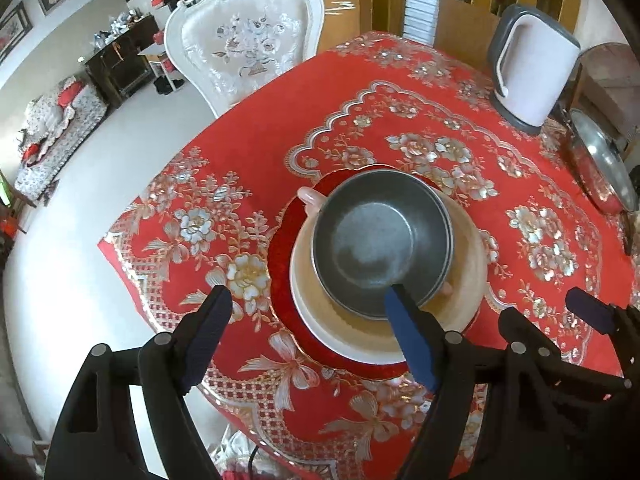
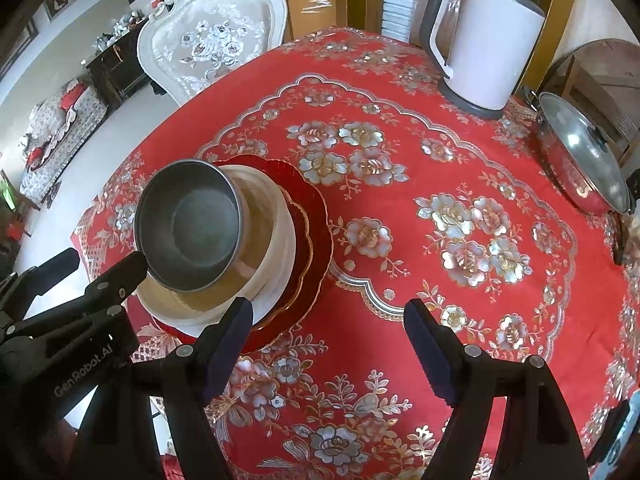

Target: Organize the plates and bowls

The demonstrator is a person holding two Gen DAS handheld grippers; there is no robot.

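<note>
Grey metal bowl sat nested in a cream bowl, on white and red plates, stacked mid-bench on my left side. Left tongs spread wide, right finger at the grey bowl's near rim, gripping nothing. Right tongs wide open, empty. Only the right view showed the stack's side profile; kettle behind.

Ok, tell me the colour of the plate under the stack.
Red plate with a gold scalloped edge, clearest in the right wrist view.
</note>
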